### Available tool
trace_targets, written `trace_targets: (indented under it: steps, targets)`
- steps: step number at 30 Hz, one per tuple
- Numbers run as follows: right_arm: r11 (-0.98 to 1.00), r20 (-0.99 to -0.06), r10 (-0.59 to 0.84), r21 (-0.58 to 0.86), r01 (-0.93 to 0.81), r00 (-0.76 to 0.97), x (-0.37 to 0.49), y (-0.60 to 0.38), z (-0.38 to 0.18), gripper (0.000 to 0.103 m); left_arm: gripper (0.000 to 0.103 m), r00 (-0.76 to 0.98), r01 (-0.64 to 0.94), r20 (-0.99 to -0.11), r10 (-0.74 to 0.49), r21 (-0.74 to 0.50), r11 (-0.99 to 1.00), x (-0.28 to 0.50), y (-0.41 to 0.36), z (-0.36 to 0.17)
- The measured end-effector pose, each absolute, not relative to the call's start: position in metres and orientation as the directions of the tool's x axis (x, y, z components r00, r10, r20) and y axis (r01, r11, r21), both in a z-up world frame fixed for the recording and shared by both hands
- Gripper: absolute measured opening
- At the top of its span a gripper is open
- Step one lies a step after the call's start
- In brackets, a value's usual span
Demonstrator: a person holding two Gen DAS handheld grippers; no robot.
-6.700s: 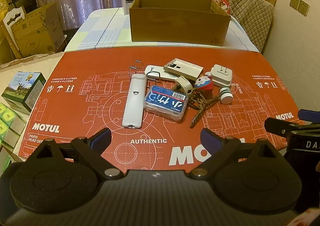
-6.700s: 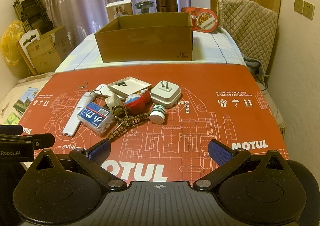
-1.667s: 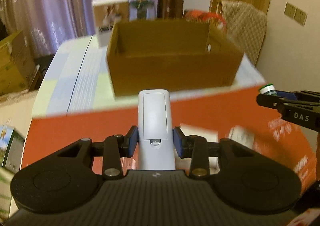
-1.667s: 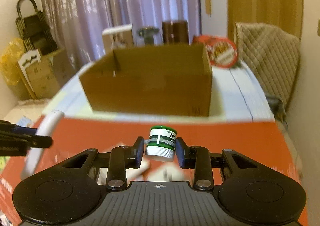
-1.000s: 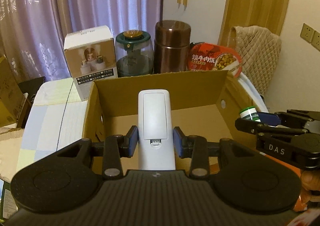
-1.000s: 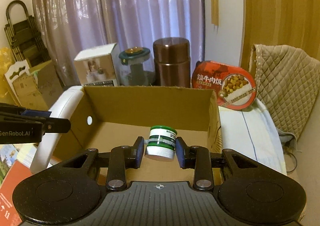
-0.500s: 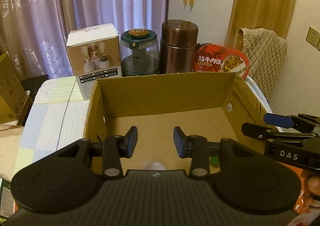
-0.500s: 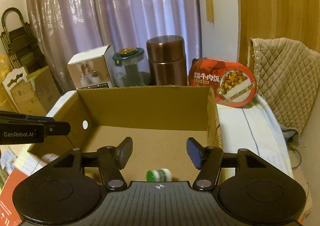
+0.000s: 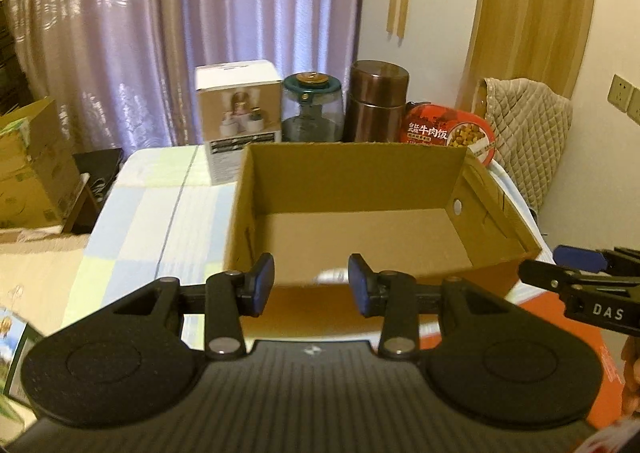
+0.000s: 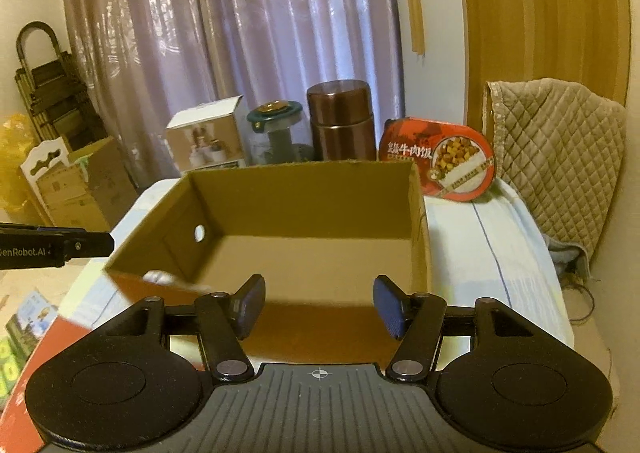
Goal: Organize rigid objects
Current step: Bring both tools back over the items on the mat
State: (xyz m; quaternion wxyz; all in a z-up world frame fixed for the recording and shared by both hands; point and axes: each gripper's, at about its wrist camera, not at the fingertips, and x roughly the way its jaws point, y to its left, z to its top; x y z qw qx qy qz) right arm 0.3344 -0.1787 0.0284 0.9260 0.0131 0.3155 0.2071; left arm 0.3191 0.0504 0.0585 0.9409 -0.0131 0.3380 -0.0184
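Jaws on both tools are standing apart with nothing between them. The left gripper (image 9: 311,284) is hanging just short of the near wall of the cardboard box (image 9: 472,257), its blue pads parted by a modest gap and pressing on nothing; the right gripper (image 10: 319,305) is showing a wider gap, its jaws having just been opening, and they too are bare. In the left view the right tool is poking in at the right edge, beside the box's corner.

Just past the pads, a pale blurred shape (image 9: 332,274) is lying low inside the box by the near wall; the right view is showing a similar white shape (image 10: 160,277) at the near left corner. It is too smeared to name. No other item is showing on the visible part of the box floor.

Behind the box a white carton (image 9: 240,109), a glass jar (image 9: 312,109), a brown canister (image 9: 378,101) and a red meal tub (image 9: 448,133) are standing before the curtain (image 9: 180,33).

Judging by this, sorting is barely begun: one item at least seems deposited, and the red mat (image 9: 596,353), where any remaining objects would be lying, is peeking in only at the edge.
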Motion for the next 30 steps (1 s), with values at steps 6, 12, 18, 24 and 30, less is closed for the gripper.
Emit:
trace_targets:
  steps: [6,12,18,24,30]
  targets:
    - [0.914,-0.589,0.391,0.154,-0.376,0.707,0.278,-0.189,0.029,0.057,0.043,0.778,-0.009,-0.628,-0.022,-0.046,0.999,0.254,0.055,0.058]
    - [0.922,-0.587,0.378,0.169,-0.349,0.716,0.222,-0.203,0.03,0.058,0.05,0.783,-0.035,-0.622,0.001,-0.042,0.999,0.192,0.054,0.055]
    - [0.928,-0.576,0.366,0.164,-0.336,0.73,0.168,-0.216,0.029,0.058,0.064,0.789,-0.058,-0.614,0.012,-0.054,0.997,0.139,0.051,0.05]
    - [0.928,-0.582,0.368,0.175,-0.33,0.725,0.116,-0.221,0.018,0.059,0.076,0.775,-0.05,-0.632,0.011,-0.044,0.998,0.099,0.041,0.035]
    - [0.931,-0.611,0.36,0.183,-0.317,0.705,0.082,-0.222,0.003,0.059,0.082,0.745,-0.038,-0.667,0.012,-0.025,0.999,0.076,0.034,0.016]
